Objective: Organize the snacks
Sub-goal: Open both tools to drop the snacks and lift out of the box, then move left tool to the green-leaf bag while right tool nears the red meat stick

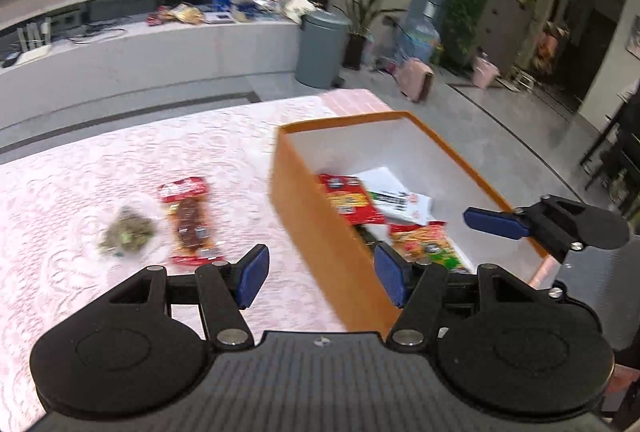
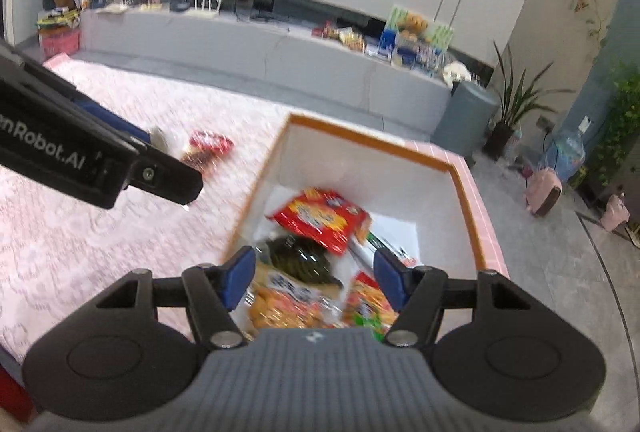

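Soft, even indoor light; both fisheye views bend walls at the edges, and motion blur smears the snack packets (image 2: 320,222) and tablecloth (image 1: 80,192).

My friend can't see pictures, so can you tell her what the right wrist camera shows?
The right gripper hangs open and empty over an orange box with snack packets inside, a red packet on top. The box sits on a pink tablecloth, where another red packet lies, and the left gripper pokes in from the left.
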Demonstrator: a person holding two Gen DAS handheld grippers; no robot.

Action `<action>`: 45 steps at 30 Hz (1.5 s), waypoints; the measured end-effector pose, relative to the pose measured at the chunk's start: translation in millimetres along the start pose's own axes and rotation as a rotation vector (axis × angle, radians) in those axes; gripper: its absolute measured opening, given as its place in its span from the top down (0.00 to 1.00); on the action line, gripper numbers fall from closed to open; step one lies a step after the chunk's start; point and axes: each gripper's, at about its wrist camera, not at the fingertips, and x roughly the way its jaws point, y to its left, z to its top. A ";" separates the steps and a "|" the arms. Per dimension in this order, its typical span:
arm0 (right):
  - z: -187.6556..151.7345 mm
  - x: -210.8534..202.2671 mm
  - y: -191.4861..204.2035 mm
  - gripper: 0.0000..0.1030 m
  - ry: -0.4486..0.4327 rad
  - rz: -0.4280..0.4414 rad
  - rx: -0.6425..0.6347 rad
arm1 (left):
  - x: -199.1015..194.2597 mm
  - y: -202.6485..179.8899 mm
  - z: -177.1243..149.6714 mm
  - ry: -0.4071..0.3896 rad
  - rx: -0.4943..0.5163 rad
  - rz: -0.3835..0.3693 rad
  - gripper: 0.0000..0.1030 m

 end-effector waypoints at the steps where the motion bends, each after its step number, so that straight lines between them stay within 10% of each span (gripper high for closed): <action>1: 0.4 -0.4 6.6 0.38 -0.013 0.000 -0.001 | -1.8 5.1 -4.1 -0.009 -0.007 0.013 0.31; 16: 2.1 11.5 85.3 0.38 -0.115 0.072 0.065 | -20.2 79.0 -54.6 -0.036 -0.079 0.171 0.31; 45: 48.8 137.1 118.3 0.52 0.000 0.160 0.149 | 32.5 173.2 -32.9 -0.107 -0.141 0.158 0.31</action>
